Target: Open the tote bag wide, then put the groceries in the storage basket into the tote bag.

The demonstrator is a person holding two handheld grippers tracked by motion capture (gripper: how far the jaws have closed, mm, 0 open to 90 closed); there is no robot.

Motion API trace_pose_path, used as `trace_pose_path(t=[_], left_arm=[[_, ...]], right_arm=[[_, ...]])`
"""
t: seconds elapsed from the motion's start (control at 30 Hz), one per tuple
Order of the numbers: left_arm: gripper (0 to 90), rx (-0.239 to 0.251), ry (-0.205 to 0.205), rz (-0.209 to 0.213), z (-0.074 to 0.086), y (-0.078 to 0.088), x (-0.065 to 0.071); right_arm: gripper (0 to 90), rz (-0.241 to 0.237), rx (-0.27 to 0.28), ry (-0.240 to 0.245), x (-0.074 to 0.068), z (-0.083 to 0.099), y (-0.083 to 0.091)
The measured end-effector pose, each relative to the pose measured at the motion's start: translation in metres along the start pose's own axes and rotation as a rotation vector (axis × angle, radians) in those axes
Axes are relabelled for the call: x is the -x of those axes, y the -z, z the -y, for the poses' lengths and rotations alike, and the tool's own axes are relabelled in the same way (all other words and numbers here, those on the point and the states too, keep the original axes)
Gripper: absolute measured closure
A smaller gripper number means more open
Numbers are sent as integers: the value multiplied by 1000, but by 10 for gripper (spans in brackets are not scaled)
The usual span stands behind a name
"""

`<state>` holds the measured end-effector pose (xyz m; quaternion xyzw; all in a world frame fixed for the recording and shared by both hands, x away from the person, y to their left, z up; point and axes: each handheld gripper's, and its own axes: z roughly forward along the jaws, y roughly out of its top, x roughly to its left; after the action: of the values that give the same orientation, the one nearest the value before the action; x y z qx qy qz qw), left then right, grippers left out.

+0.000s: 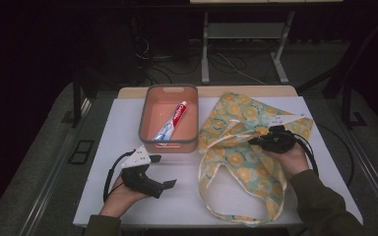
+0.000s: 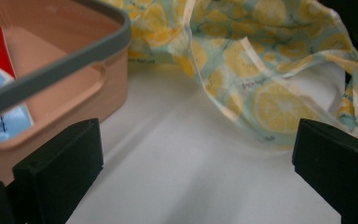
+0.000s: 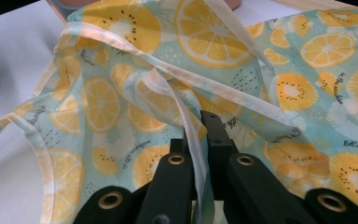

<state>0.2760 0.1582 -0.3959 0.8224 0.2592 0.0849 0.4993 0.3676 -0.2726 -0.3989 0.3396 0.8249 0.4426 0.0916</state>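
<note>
While both hands rest low on the white table (image 1: 128,118), the scene reads like this:

Left hand-held gripper (image 1: 160,172): it sits at the near left of the table, held in the person's left hand (image 1: 123,194). Its two black jaws stand wide apart and nothing is between them. In the left gripper view they point over bare table surface toward the bag, with the basket just beside the left jaw.

Right hand-held gripper (image 3: 199,135): it is held in the right hand (image 1: 291,158), over the middle of the bag. Its jaws are almost together and they pinch a pale strap (image 3: 186,121) of the bag.

Cloth bag (image 1: 241,152): light green fabric with a print of yellow lemon slices. It lies spread and wrinkled on the right half of the table, its left edge touching or nearly touching the basket. One long handle loop (image 1: 211,191) reaches toward the near edge of the table.

Basket (image 1: 150,101): a pink plastic basket with a grey rim, at the far centre of the table.

Toothpaste tube (image 1: 172,123): it lies inside the basket, diagonal, with the white cap toward the far side.

Table edge: a wooden strip (image 1: 256,91) shows along the far side.
</note>
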Motion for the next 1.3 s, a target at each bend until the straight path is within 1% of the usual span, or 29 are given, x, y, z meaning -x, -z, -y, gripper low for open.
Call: trace_pose_path(t=[0.13, 0.27, 0.37, 0.43, 0.5, 0.63, 0.77, 0.9, 0.93, 1.03, 1.1, 1.17, 1.23, 1.3], left_arm=[[2, 23, 5, 9, -11, 0, -2], [0, 14, -9, 1, -24, -3, -5], [0, 9, -8, -5, -33, -7, -9], [0, 3, -11, -3, -40, -11, -14], [0, -2, -5, -4, -46, -15, -20], [1, 8, -9, -5, -63, -25, -31], [14, 9, -15, -22, -81, -38, -47], [62, 14, -16, -58, -98, -52, -67], [82, -1, -21, -79, -103, -57, -73], [144, -25, -13, -110, -110, -69, -88], [163, -40, -1, -130, -113, -79, -99], [204, -49, 6, -155, -115, -87, -108], [224, -57, 25, -174, -116, -95, -117], [240, -89, 21, -208, -118, -102, -124]], right_arm=[[898, -2, 0, -3, 0, 1, 1], [898, 0, -6, -3, 0, 1, 1], [898, 1, -6, -2, 0, 2, 1], [898, 1, -7, -2, 0, 2, 1], [898, 1, -6, -3, 0, 2, 1], [898, 1, -5, -6, 1, 2, 2], [898, 2, -3, -5, 2, 2, 2], [898, 0, -3, -8, 2, 2, 2], [898, 0, -2, -8, 2, 2, 2], [898, -1, 1, -7, 3, 2, 3], [898, -2, 4, -12, 3, 2, 3], [898, -3, 4, -9, 4, 2, 4], [898, -6, 5, -8, 3, 2, 4], [898, -8, 7, -9, 3, 2, 4]])
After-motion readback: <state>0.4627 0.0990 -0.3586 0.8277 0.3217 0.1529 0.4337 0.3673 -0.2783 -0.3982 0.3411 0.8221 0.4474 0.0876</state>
